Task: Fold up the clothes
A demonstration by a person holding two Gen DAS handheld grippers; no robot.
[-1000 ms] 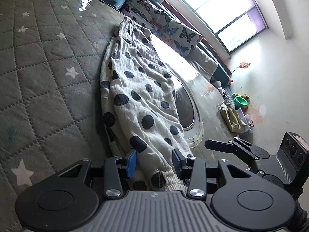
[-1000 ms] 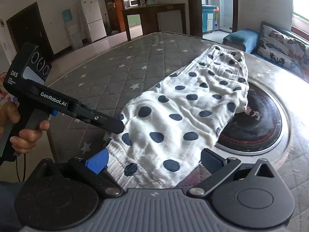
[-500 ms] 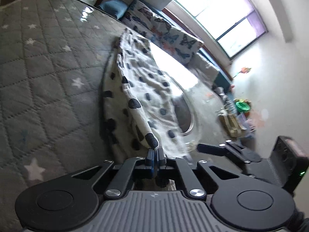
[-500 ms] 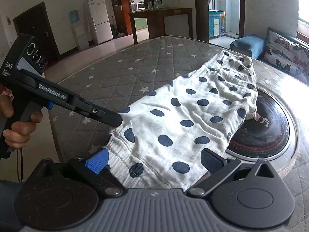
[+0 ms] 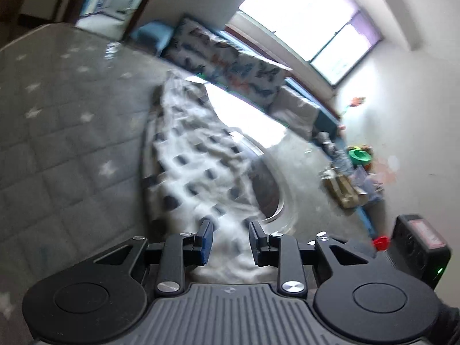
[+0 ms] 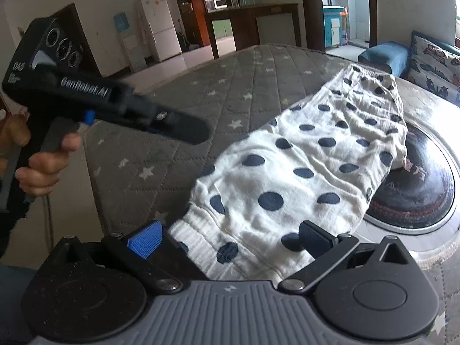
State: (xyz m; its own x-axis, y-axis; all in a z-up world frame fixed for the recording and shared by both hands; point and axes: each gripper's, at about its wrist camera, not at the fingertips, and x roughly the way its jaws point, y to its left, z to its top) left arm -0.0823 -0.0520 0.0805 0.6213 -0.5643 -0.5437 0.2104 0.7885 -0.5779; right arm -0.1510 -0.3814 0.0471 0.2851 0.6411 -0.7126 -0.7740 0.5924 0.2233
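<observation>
White trousers with dark blue polka dots [image 6: 310, 161] lie lengthwise on a grey star-quilted mattress [image 6: 218, 100], folded to a long strip. In the blurred left wrist view the trousers [image 5: 201, 166] stretch away from my left gripper [image 5: 228, 240], which is open and raised above their near end. My right gripper [image 6: 230, 238] is open, its fingers either side of the ribbed cuff end, holding nothing. The left gripper's body [image 6: 95, 97] shows in the right wrist view, held in a hand above the mattress's left edge.
A round dark emblem [image 6: 417, 189] with a silver ring is set in the mattress under the trousers' right edge. Butterfly-print cushions [image 5: 230, 60] and a blue sofa stand beyond the far edge. Toys and boxes [image 5: 350, 178] lie on the floor at right.
My left gripper shut on the trousers' edge half a second ago, and has now opened, let go and lifted away. My right gripper has stayed open at the cuff end.
</observation>
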